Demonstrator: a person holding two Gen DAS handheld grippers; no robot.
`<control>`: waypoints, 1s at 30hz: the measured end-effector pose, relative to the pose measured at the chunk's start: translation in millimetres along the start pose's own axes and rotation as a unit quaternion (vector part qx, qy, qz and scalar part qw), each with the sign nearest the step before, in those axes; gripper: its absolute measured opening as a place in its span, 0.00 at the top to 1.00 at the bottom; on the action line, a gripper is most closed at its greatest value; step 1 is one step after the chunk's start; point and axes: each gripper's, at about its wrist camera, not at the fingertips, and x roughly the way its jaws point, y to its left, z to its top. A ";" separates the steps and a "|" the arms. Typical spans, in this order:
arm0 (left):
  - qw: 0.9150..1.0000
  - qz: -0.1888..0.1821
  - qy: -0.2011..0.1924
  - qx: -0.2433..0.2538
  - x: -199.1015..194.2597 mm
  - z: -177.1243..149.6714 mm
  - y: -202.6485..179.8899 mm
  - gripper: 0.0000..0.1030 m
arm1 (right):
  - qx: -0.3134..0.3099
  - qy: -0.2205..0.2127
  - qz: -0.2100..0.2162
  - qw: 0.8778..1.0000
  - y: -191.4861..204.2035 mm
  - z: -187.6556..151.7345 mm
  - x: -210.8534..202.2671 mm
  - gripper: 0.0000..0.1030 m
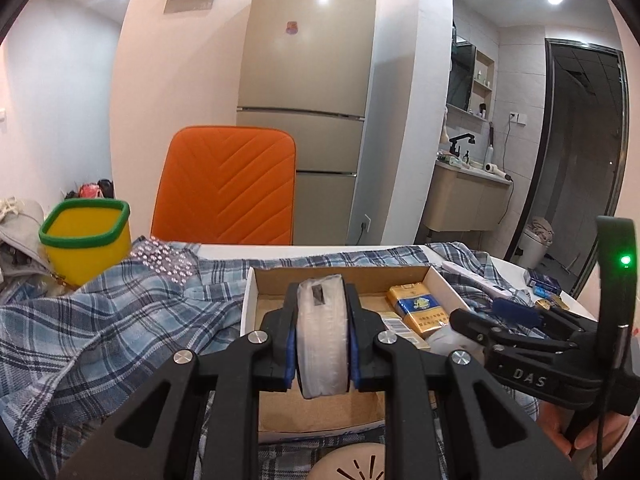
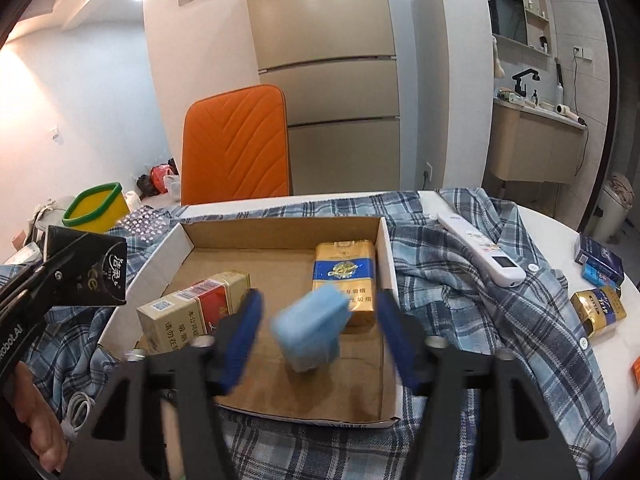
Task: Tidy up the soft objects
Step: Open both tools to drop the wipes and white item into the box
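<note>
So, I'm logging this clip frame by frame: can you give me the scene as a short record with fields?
left gripper: shut on a white tissue pack, held over the box
right gripper: open; a blurred light blue pack sits between the fingers, untouched
cardboard box: holds a yellow carton and a red-and-gold carton
under the box: plaid shirt
on the shirt: white remote
far left: yellow bin

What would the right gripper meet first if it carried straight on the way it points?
Probably the light blue packet, blurred between the open right gripper fingers and touching neither. Past it lies the cardboard box floor, near the gold cigarette pack. Depth is hard to judge here.
</note>
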 end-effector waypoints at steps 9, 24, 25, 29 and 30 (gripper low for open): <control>1.000 0.002 -0.006 0.005 -2.5 -1.4 -2.4 0.33 | -0.007 -0.009 -0.007 1.000 3.8 0.3 -8.7 0.32; 0.997 0.011 -0.080 -0.006 -46.5 9.1 -2.6 0.31 | -0.036 -0.068 -0.006 0.997 14.7 5.9 -55.3 0.29; 0.996 0.012 -0.087 -0.008 -54.6 12.4 -3.4 0.31 | -0.036 -0.082 -0.004 0.996 16.0 7.1 -67.0 0.26; 0.996 -0.006 -0.085 -0.010 -78.1 19.1 -7.9 0.30 | -0.036 -0.123 -0.003 0.992 19.7 10.5 -104.6 0.21; 0.996 -0.004 -0.090 -0.003 -84.8 17.7 -10.7 0.30 | -0.036 -0.128 0.000 0.991 20.2 10.0 -112.7 0.21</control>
